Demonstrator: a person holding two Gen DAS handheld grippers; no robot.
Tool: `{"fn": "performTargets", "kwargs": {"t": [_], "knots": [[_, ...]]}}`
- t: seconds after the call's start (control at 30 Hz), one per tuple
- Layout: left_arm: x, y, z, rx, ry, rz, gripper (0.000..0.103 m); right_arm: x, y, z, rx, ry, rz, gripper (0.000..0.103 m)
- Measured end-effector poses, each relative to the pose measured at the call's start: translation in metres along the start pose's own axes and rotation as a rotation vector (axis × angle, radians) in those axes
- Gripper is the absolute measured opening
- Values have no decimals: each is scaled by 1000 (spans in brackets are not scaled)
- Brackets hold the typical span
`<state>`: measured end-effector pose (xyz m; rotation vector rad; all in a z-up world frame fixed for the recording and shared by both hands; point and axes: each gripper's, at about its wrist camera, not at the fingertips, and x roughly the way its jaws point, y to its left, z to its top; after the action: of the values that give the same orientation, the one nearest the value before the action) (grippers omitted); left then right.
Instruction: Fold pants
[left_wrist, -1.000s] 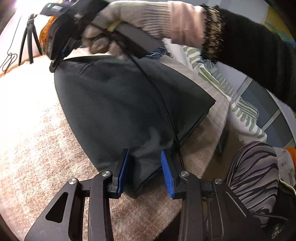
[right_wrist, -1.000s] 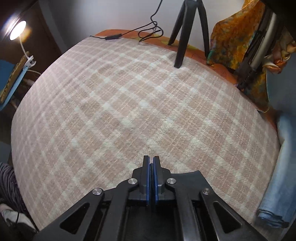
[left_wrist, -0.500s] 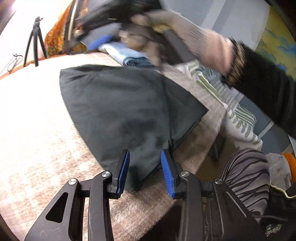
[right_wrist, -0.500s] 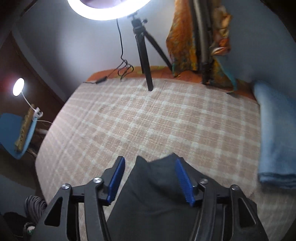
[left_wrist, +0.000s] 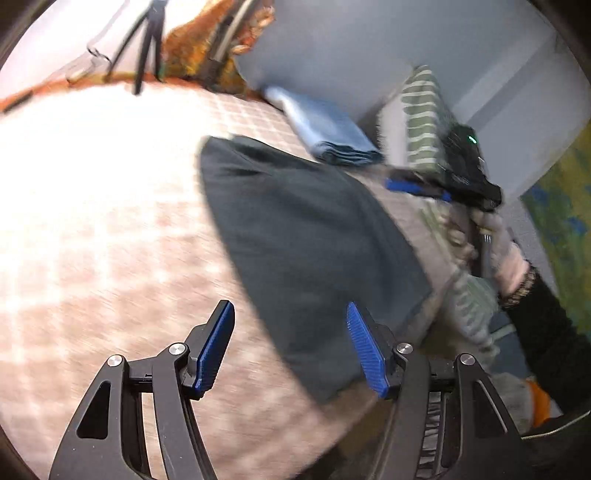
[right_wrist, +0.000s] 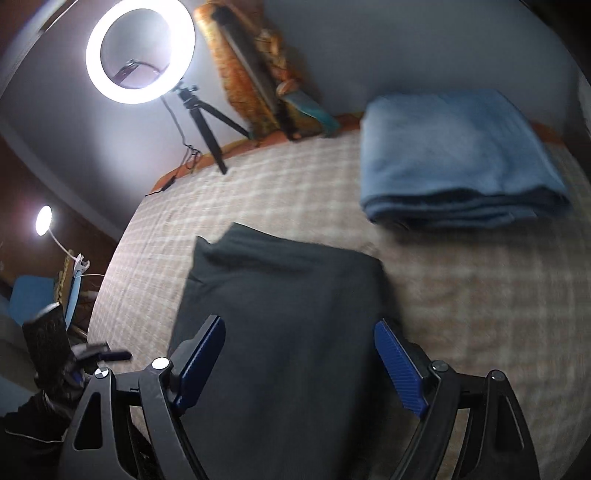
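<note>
Matt dark cloth pants (right_wrist: 280, 317) on rough woven plaid blanket (right_wrist: 461, 295)

Left gripper (left_wrist: 291, 345) spread wide, empty, above near edge of dark folded pants (left_wrist: 306, 236) on plaid bedcover (left_wrist: 110, 221). Right gripper (left_wrist: 417, 186) in gloved hand (left_wrist: 495, 243) at far right; folded blue cloth (left_wrist: 325, 129) beyond.

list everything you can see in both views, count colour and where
dark pants: one, charcoal, folded flat on the bed
checked bedspread: one, beige and white, under the pants
folded blue cloth: one stack, light blue, far side of the bed by the wall
ring light: one, white, lit, on a black tripod at the bed's far edge
small lamp: one, white, lit, beside the bed
orange patterned fabric: one, against the wall
striped pillow: one, green and white, bed's edge
left tongs: black with blue pads, open
right tongs: same, open, above the pants
</note>
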<state>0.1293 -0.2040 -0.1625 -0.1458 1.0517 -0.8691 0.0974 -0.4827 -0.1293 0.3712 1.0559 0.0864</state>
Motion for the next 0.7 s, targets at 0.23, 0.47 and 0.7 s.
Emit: {"fn": "performTargets", "kwargs": {"t": [0.23, 0.47, 0.7], "knots": [[23, 29, 26, -123, 21, -34, 63, 9, -43, -22, 108, 34, 66, 86], [57, 46, 31, -232, 63, -97, 63, 30, -66, -41, 170, 58, 176, 86], [69, 42, 31, -227, 73, -127, 63, 43, -68, -45, 155, 82, 352, 87]]}}
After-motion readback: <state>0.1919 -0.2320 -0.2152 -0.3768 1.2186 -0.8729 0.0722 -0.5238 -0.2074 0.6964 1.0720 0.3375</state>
